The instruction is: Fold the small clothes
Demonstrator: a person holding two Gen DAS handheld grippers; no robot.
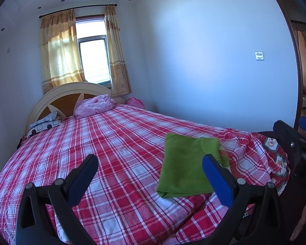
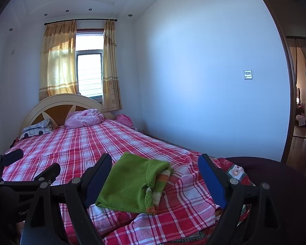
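Because the green garment (image 2: 130, 181) is lying already doubled over near the foot of the bed (image 2: 75, 145), with a striped orange-and-white layer peeking out along its right edge, I am judging it light, soft and floppy, likely to sag and slide apart if lifted by one point. I am thinking the two near corners, or the thick folded edge closest to me, are the places to pinch. My right gripper (image 2: 155, 181) is hovering just short of it, jaws wide and holding nothing. My left gripper (image 1: 151, 175) is standing beside it, jaws equally wide and empty, over the red checked bedsheet (image 1: 112, 143).
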